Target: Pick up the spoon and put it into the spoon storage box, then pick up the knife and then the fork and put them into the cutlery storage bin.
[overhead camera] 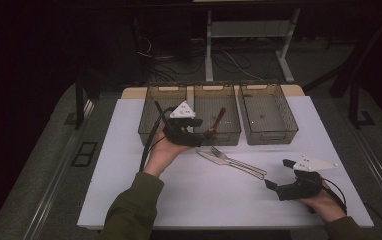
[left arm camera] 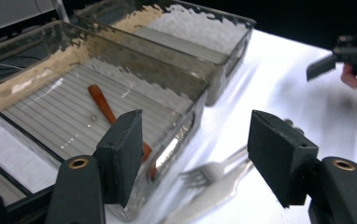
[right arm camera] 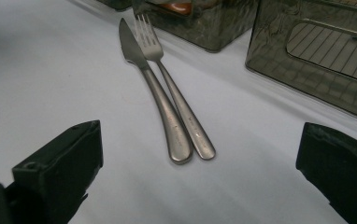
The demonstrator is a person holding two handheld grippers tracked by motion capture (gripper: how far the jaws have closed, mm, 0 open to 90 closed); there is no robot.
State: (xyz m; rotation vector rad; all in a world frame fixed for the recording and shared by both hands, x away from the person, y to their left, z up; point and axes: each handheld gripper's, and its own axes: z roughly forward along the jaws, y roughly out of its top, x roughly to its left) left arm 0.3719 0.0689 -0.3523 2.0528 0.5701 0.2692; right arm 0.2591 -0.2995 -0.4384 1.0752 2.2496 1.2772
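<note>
**Knife and fork lie nearer the right hand-held gripper**

The knife (right arm camera: 155,91) and fork (right arm camera: 176,100) lie side by side on the white surface (overhead camera: 204,195), handles toward the wide-open, empty right hand-held gripper (overhead camera: 275,175). The left hand-held gripper (left arm camera: 193,154), also open and empty, hovers at the middle tray (overhead camera: 218,112).

Both grippers (overhead camera: 199,134) (overhead camera: 275,175) wide-jawed, empty

Both grippers are matte black. The left gripper (overhead camera: 197,131) carries a grey three-cornered plate dotted with dark holes, and a black cable loops from it. The right gripper (overhead camera: 277,175) bears a like plate and cable. Each jaw is a blocky black pad on an arm with a brass-ringed screw hole. The sleeves (overhead camera: 131,210) are olive green
</note>
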